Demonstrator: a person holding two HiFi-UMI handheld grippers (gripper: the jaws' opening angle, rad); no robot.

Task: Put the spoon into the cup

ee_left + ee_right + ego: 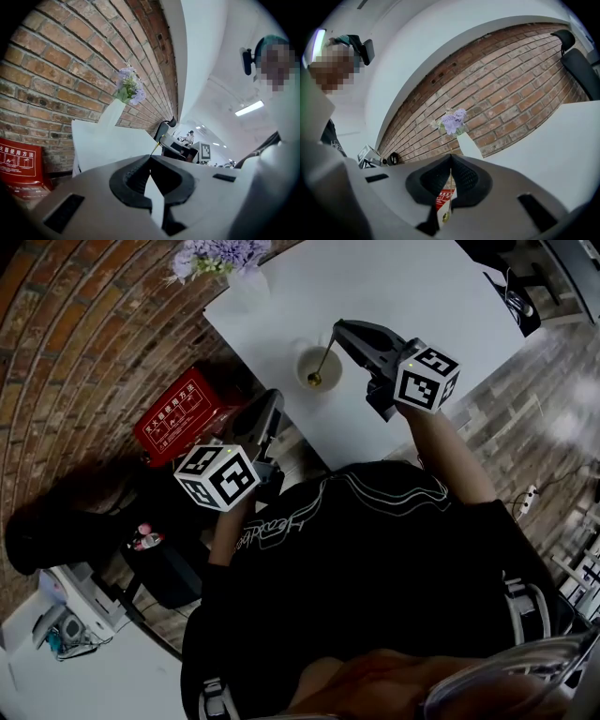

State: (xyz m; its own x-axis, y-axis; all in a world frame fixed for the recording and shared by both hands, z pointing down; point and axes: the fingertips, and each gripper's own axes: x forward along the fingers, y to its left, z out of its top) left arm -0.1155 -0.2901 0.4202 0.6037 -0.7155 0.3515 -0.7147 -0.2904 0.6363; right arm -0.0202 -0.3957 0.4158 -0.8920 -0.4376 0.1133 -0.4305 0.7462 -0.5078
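In the head view a white cup (302,358) stands near the front edge of the white table (403,282). My right gripper (337,330) is shut on the top of a thin gold spoon (323,356). The spoon hangs slanted, and its bowl sits within the cup's opening as seen from above. In the right gripper view the spoon (449,185) runs down between the closed jaws of the right gripper (450,158), and the cup is hidden. My left gripper (274,401) is off the table's left edge, lower down, shut and empty, and its tips (151,157) meet in its own view.
A white vase of purple flowers (228,261) stands at the table's far left corner by the brick wall (84,324). A red box (184,412) sits on the floor below the table edge. A black chair (580,63) is at the far side.
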